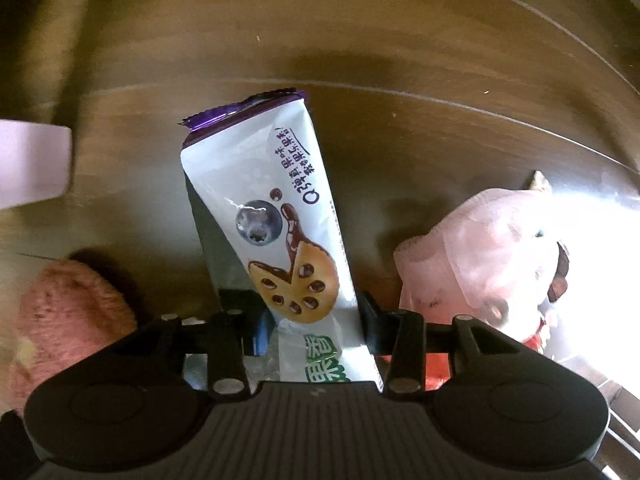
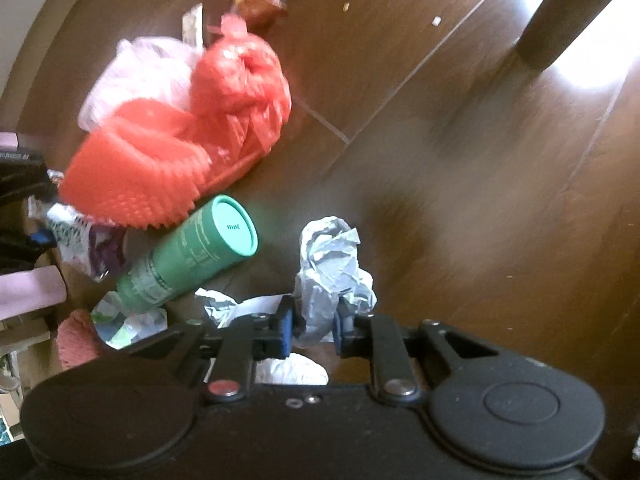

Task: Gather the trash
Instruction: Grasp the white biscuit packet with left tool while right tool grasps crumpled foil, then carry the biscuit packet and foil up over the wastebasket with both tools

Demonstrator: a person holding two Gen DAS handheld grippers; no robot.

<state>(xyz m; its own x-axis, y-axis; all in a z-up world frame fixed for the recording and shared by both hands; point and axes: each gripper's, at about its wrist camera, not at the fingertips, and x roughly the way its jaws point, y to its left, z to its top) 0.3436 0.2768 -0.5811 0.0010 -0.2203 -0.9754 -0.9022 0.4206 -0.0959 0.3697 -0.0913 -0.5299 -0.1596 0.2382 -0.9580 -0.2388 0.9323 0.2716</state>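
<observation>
Left gripper [image 1: 310, 316] clamps a white-and-purple foil biscuit wrapper [image 1: 272, 216] at frame centre; right gripper [image 2: 312, 328] pinches crumpled grey-white paper [image 2: 332, 264] (lower centre) above the dark wooden floor [image 2: 460, 160]

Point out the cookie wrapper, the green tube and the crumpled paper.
cookie wrapper [image 1: 276, 216]: left wrist view, on the printed white front.
green tube [image 2: 188, 256]: right wrist view, on its side wall, below the cap.
crumpled paper [image 2: 330, 264]: right wrist view, on the wad's middle, above the fingers.
</observation>
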